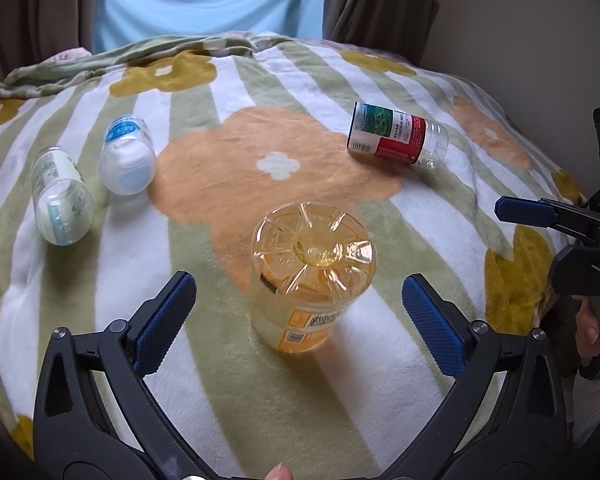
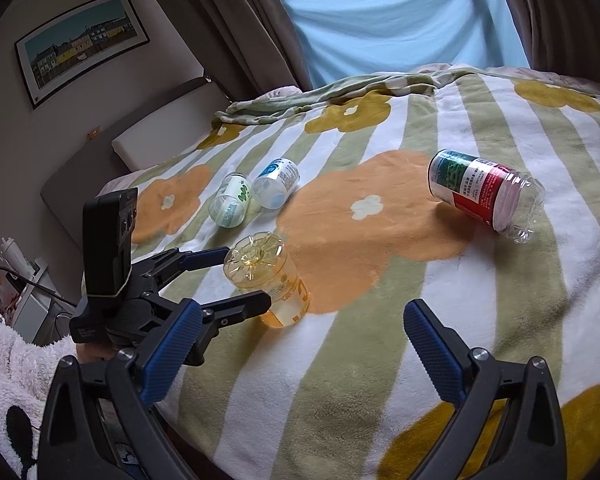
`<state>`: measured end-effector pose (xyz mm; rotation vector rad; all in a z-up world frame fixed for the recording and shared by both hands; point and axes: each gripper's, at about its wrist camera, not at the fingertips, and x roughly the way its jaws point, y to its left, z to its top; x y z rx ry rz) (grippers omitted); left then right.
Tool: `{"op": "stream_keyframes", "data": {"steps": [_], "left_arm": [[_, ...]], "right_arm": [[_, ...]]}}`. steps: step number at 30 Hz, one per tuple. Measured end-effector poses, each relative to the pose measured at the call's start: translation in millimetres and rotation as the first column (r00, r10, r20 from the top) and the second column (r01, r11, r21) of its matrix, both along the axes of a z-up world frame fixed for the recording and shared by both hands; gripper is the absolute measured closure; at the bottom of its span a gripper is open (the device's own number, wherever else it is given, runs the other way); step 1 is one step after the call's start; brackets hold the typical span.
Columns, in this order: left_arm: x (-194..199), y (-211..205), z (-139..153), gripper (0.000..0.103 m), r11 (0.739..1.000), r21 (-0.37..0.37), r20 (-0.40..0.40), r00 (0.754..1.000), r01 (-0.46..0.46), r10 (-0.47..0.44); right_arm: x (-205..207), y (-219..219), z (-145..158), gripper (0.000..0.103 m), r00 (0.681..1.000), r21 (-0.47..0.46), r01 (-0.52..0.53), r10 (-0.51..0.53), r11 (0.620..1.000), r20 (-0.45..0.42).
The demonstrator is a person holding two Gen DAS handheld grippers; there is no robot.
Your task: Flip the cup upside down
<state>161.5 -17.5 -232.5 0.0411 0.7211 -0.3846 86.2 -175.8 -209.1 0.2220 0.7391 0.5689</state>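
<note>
Standing mouth-down on the bed's blanket (image 1: 236, 380), base uppermost, the cup (image 1: 312, 276) sits just ahead of the left tool (image 1: 298, 312), centred between its two blue pads (image 1: 164, 320) but touching neither. Left tool: spread wide, holding nothing. Right tool (image 2: 304, 344): likewise spread wide and empty, with only blanket between its fingers; the cup (image 2: 270, 280) lies ahead and to its left. In the right wrist view the left tool (image 2: 236, 280) brackets the cup from the left without contact. Ahead-left of the left tool lie two small bottles: green bottle (image 1: 62, 196) and blue bottle (image 1: 128, 158), side by side. Ahead-right lies a red bottle (image 1: 396, 136) on its side, well apart from the cup.
</note>
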Motion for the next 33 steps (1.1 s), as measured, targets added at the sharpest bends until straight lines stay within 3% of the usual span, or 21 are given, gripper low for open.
{"op": "stream_keyframes", "data": {"steps": [5,9,14,19,21,26,28,33], "left_arm": [[-18.6,19.3,22.8,0.001,0.999,-0.038,0.018,1.0,-0.018,0.019],[-45.7,41.6,64.2,0.001,0.996,-0.06,0.134,0.988,-0.066,0.073],[-83.5,71.7,114.8,0.0,0.979,-0.071,0.303,0.931,-0.189,0.202],[-104.2,97.6,146.4,0.0,0.952,-0.118,0.396,0.866,-0.282,0.305],[-108.2,105.0,153.2,0.0,0.94,-0.137,0.417,0.843,-0.312,0.341],[-118.5,112.2,155.8,0.0,0.933,-0.146,0.456,0.815,-0.329,0.359],[-122.0,108.3,153.1,0.0,0.931,-0.128,0.478,0.801,-0.342,0.36],[-127.5,100.7,149.6,0.0,0.934,-0.112,0.494,0.797,-0.338,0.347]], "right_arm": [[-4.3,6.2,14.1,0.002,0.999,-0.045,0.019,-0.018,0.999,0.031],[-15.0,22.3,44.1,0.002,0.988,-0.154,0.092,-0.071,0.984,0.14],[-29.5,44.5,88.7,0.002,0.933,-0.215,0.247,-0.172,0.945,0.318],[-40.3,53.5,119.8,0.002,0.847,-0.127,0.406,-0.321,0.905,0.424],[-43.4,55.9,127.1,0.002,0.82,-0.092,0.448,-0.368,0.889,0.438],[-50.3,60.8,130.6,0.002,0.776,-0.06,0.504,-0.421,0.862,0.469],[-52.6,64.3,128.3,0.002,0.773,-0.064,0.507,-0.421,0.859,0.474],[-57.1,71.6,122.9,0.002,0.771,-0.117,0.518,-0.403,0.847,0.494]]}}
